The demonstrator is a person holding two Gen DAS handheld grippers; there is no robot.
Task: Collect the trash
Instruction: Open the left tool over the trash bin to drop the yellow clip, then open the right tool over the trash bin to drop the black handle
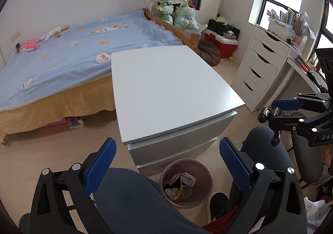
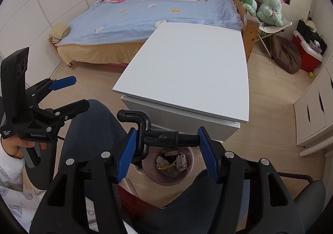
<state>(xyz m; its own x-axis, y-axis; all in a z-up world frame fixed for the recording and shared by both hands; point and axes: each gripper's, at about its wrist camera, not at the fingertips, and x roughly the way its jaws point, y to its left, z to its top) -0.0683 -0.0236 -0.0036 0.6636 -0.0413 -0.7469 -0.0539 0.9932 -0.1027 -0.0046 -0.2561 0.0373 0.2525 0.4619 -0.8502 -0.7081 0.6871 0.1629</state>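
Crosswise, right claw (image 2: pixel 166 157) clamps a black hook-shaped part (image 2: pixel 158 136).

Left gripper (image 1: pixel 167 168) low in frame, blue pads spread wide, nothing between them. Below it, centre bottom, a pinkish trash bin (image 1: pixel 205 191) on the wood floor holding small cartons and crumpled scraps. White drawer cabinet (image 1: pixel 170 92) fills the centre, top bare. Bed with blue blanket (image 1: pixel 68 51) upper left. At right edge, right gripper (image 1: pixel 277 116) clamping a black hooked part (image 1: pixel 265 113).
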